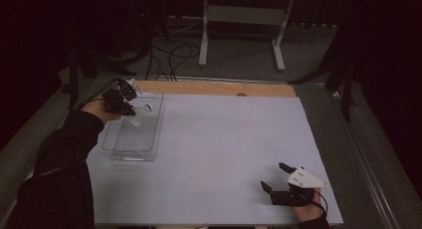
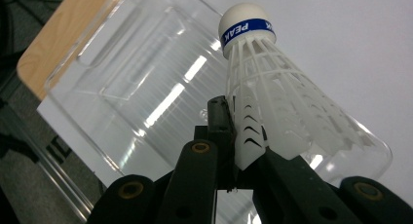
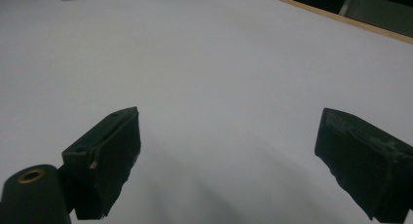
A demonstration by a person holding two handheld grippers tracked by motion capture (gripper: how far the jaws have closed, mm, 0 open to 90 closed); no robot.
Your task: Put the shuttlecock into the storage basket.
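I work over a pale table (image 1: 214,154) with a strip of bare wood along its far edge. On its far left stands a clear plastic bin (image 1: 130,154), open at the top and with nothing lying in it that I can see.

My right gripper (image 1: 276,178) rests low at the near right of the table, well apart from the bin. Its jaws stand wide apart with nothing between them.

My left gripper (image 1: 130,98) hangs over the bin. Its jaws are closed almost fully and pinch the skirt rim of a white plastic shuttlecock (image 2: 272,97). The shuttlecock points its rounded white cap, ringed by a blue band, away from the jaws and toward the bin's far end. It is above the bin, not on its floor.

I judge the shuttlecock very light. Its ribbed skirt is thin and springy and will flex or crease under hard pressure, so I keep the grip gentle. The cap is firmer but rounded and likely to slip; the skirt rim gives the jaws the better hold.
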